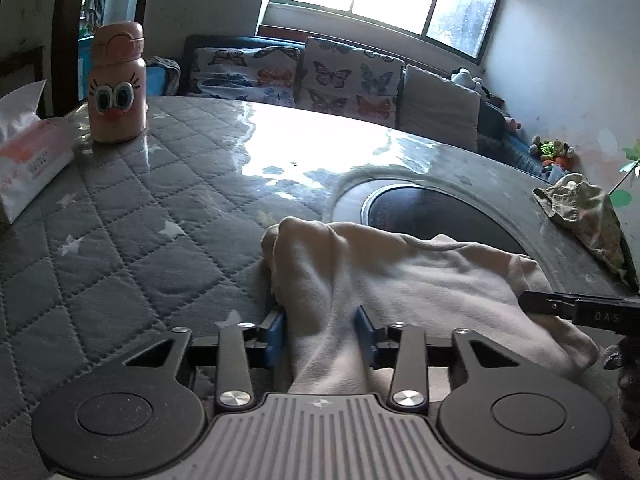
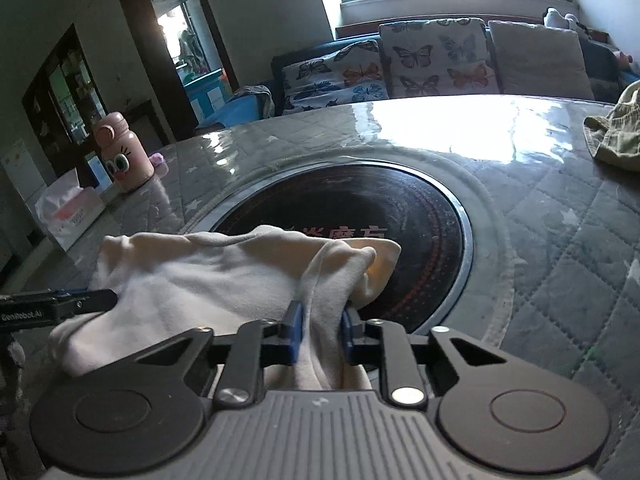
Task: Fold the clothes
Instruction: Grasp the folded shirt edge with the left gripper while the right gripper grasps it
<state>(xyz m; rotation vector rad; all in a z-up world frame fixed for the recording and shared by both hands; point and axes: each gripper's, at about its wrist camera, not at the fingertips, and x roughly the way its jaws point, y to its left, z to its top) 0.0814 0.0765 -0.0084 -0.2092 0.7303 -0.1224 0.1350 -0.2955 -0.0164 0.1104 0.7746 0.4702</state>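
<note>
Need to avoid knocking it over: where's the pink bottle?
The pink bottle stands upright at the table's far left in both views, beside the tissue pack, well clear of the white garment.

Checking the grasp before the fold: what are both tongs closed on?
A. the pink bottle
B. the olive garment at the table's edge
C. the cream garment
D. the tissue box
C: the left tongs and the right tongs each pinch a bunch of the cream garment between blue pads.

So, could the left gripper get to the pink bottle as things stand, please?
Probably not yet: the left gripper is clamped on the white garment. The quilted table towards the pink bottle is otherwise clear.
</note>
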